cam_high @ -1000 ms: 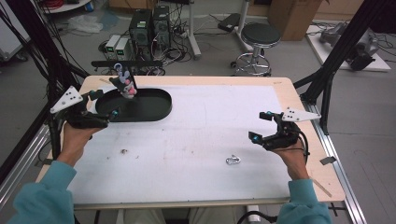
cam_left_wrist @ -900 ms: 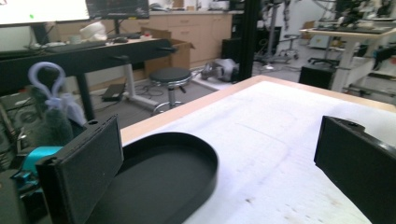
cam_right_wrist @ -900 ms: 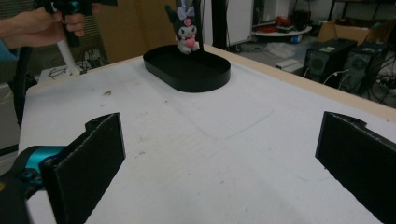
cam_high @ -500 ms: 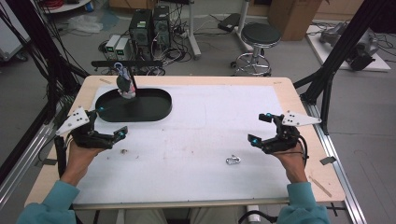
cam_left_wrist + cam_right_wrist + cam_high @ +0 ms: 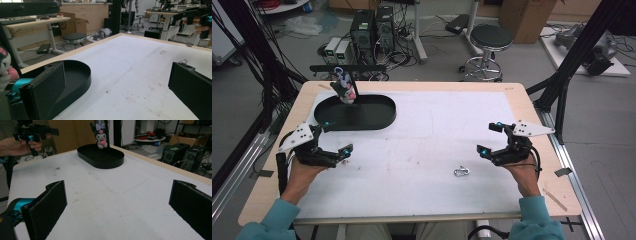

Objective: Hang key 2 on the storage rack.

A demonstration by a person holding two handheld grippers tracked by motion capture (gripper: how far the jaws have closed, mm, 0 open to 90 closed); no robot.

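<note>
Standing upright at the far rim of the black oval tray [image 5: 362, 116], the plush toy [image 5: 345, 86] is untouched; the left gripper [image 5: 333, 139] hovers near the tray, jaws spread wide, and the right gripper [image 5: 490, 138] gapes empty across the bench [image 5: 432, 125].

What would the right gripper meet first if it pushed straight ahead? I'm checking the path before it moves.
Probably the black tray. The right gripper, jaws open, faces bare white table up to the tray, with the plush toy at its far rim. Depth is uncertain.
</note>
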